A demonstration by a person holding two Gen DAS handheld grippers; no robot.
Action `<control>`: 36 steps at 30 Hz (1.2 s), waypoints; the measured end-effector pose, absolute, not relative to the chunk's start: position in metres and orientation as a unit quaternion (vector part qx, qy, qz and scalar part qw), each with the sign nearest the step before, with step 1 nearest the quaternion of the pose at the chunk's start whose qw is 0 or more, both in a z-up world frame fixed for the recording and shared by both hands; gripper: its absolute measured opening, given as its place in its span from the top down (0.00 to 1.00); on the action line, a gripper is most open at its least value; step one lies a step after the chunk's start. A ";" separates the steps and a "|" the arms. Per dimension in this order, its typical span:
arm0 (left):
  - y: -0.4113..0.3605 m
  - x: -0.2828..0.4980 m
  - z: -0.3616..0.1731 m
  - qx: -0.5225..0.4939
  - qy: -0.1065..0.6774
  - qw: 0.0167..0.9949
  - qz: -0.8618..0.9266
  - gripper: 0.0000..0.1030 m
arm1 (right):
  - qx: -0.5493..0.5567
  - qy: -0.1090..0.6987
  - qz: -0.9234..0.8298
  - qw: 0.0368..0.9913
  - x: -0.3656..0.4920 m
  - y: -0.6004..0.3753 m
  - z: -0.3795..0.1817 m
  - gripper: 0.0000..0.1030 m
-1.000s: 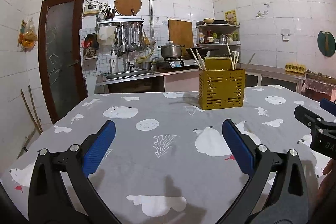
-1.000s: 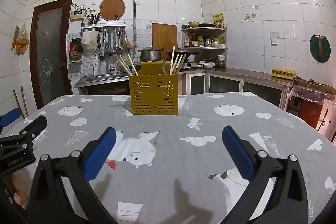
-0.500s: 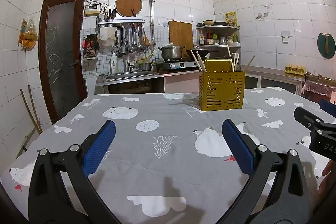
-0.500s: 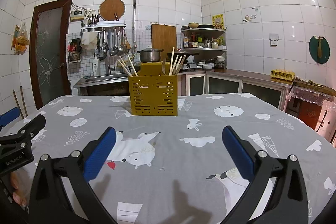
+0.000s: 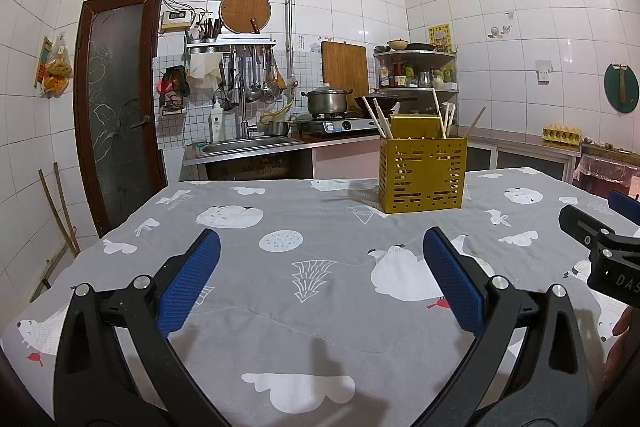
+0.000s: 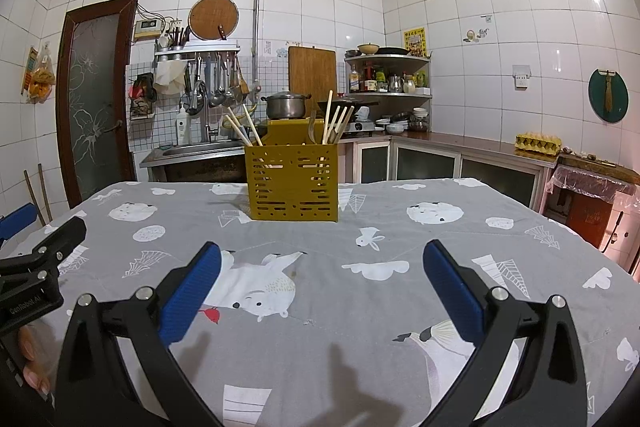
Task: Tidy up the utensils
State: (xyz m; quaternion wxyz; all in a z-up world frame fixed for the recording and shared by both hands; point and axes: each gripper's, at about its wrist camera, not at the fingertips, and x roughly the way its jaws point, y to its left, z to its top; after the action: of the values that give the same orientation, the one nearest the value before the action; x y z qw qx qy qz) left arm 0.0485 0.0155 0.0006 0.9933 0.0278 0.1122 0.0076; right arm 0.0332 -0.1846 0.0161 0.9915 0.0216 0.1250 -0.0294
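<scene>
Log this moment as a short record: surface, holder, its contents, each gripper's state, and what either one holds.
surface: table under a grey tablecloth printed with white animals
holder: yellow slotted utensil holder, upright on the cloth, far side of the table
contents: chopsticks leaning left in one side, more utensils in the other
left gripper: open, empty, above the cloth
right gripper: open, empty, pointed roughly at the holder
contact: neither gripper touches the holder

Table under grey printed cloth [image 6: 360, 307] bears a yellow utensil caddy [image 6: 294, 183]
</scene>
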 end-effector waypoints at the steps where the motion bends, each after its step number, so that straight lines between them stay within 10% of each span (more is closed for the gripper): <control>1: 0.016 0.048 0.001 0.028 0.112 0.993 0.008 0.05 | 0.021 0.125 -0.029 0.992 0.033 -0.185 0.016 0.04; 36: 0.015 0.046 0.002 0.027 0.109 0.994 0.008 0.05 | 0.021 0.125 -0.029 0.992 0.033 -0.186 0.017 0.04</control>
State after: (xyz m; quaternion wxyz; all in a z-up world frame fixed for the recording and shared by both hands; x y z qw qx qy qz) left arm 0.0458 0.0146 0.0024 0.9937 0.0269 0.1086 0.0077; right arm 0.0333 -0.1858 0.0166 0.9915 0.0210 0.1248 -0.0295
